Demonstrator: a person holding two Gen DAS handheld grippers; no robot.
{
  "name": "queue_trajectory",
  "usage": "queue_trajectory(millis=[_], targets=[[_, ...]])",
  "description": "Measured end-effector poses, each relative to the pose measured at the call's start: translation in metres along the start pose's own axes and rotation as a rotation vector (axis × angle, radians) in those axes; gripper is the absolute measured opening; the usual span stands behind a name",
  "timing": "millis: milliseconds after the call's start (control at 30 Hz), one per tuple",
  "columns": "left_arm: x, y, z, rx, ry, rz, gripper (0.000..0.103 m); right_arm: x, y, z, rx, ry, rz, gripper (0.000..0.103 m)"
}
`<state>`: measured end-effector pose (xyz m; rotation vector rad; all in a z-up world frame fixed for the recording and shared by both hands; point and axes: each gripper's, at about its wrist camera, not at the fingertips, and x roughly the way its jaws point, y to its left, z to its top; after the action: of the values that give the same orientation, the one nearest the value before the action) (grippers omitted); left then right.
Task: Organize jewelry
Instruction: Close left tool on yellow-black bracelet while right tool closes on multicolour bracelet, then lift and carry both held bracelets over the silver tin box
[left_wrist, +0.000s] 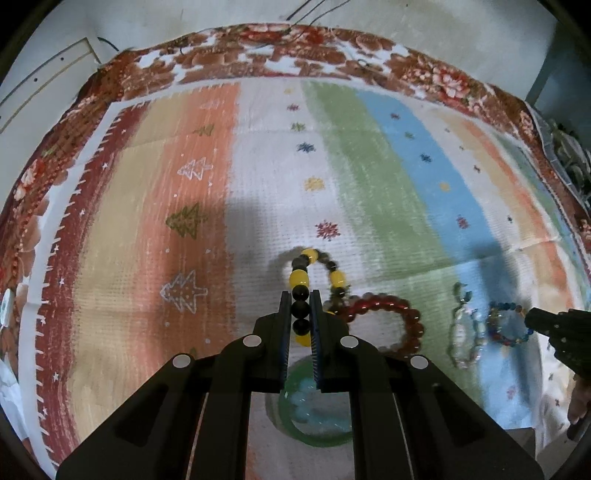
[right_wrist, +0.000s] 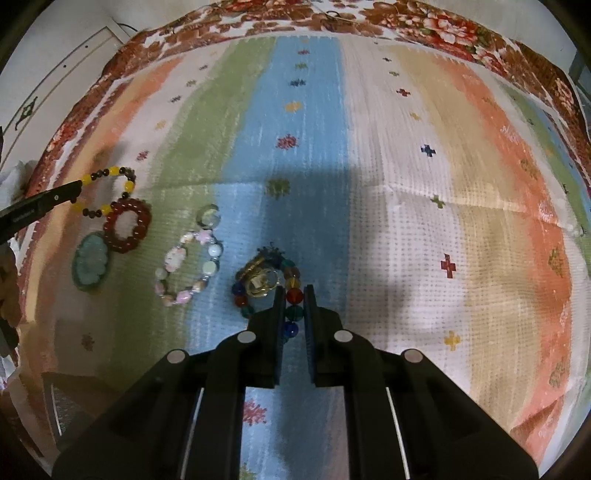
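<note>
- A striped cloth (right_wrist: 406, 192) with snowflake and tree prints covered the surface.
- On it lay a red bead bracelet (right_wrist: 127, 225), a pastel bracelet (right_wrist: 188, 266), and a green pendant (right_wrist: 90, 264).

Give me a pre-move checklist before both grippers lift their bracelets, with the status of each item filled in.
1. Left gripper shut on yellow-and-black bracelet: ok, beads sit between the fingers.
2. Right gripper shut on multicolored bracelet: ok, beads are pinched.
3. Yellow-and-black bracelet free of red bracelet: not ok, they look touching.
4. Gold ring inside the multicolored bracelet free to stay behind: cannot tell.
5. Pastel bracelet apart from both grippers: ok.
6. Green pendant clear of the lift: ok, though it lies under the left gripper.
</note>
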<state>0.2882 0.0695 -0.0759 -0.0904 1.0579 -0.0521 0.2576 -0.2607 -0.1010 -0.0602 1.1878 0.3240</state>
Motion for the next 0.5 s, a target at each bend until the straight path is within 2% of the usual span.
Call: queue_trajectory(millis=[267,500], targets=[[-0.034,-0.012,-0.005,0.011,-0.059,-0.036,0.009,-0.032,0.016,-0.003,-0.057,-0.080,-0.007,0.011],[-0.067,-0.021,-0.014,0.025,-0.117,-0.039,0.009,-0.061,0.031,-0.011,-0.080,-0.140,0.007,0.011]])
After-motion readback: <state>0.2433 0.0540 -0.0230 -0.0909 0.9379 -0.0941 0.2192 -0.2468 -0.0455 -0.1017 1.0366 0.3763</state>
